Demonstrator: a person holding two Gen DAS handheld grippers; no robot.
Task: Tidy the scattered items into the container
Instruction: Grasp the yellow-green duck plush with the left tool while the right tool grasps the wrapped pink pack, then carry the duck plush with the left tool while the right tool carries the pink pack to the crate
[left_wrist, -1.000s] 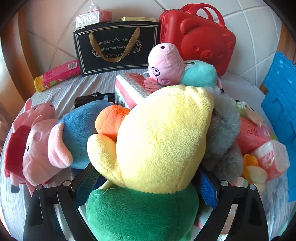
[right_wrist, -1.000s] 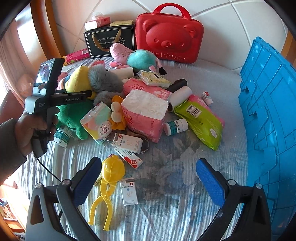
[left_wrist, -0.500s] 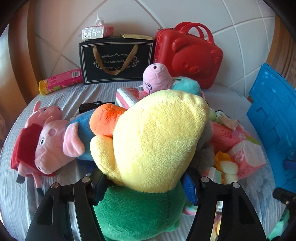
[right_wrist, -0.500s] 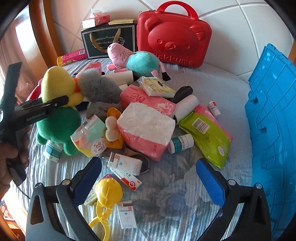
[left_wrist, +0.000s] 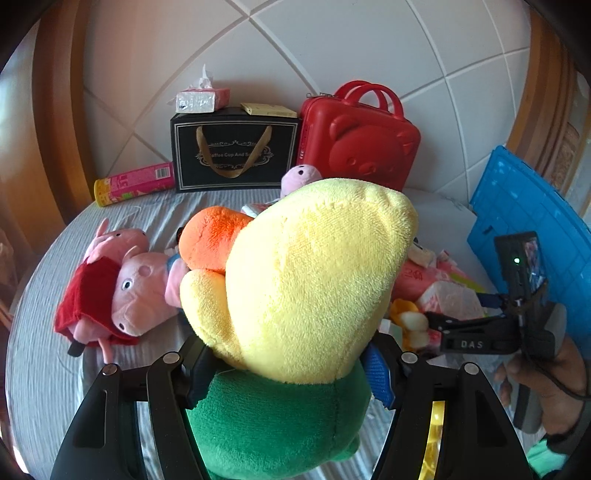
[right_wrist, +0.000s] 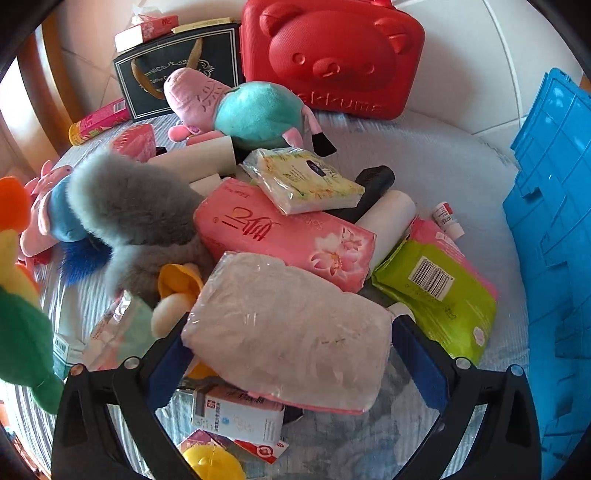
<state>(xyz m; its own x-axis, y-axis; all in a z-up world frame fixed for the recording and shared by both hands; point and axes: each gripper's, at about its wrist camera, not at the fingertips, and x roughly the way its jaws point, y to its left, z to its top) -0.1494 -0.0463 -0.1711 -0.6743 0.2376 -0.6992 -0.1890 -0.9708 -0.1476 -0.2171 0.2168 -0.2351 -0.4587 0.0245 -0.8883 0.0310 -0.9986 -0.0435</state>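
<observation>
My left gripper (left_wrist: 288, 373) is shut on a plush toy with a yellow head and green body (left_wrist: 310, 280), held up off the bed; the same plush toy (right_wrist: 22, 332) shows at the left edge of the right wrist view. My right gripper (right_wrist: 293, 367) is open and low over the pile, one blue pad on either side of a white tissue pack in clear wrap (right_wrist: 288, 332). The left pad sits at the pack's edge and a small gap shows at the right pad. The blue crate (right_wrist: 554, 221) stands on the right of the bed.
Around the white pack lie a pink tissue pack (right_wrist: 280, 236), a green packet (right_wrist: 439, 295), a grey furry toy (right_wrist: 129, 206), small medicine boxes (right_wrist: 236, 417) and rolls. Pink pig plushes (left_wrist: 125, 288) lie to the left. A red bear case (left_wrist: 358, 136) and black gift bag (left_wrist: 232, 151) stand against the headboard.
The left gripper's jaws closed on the yellow and green plush and lifted it off the bed. The right gripper came down and forward until its fingers straddle the white tissue pack.
</observation>
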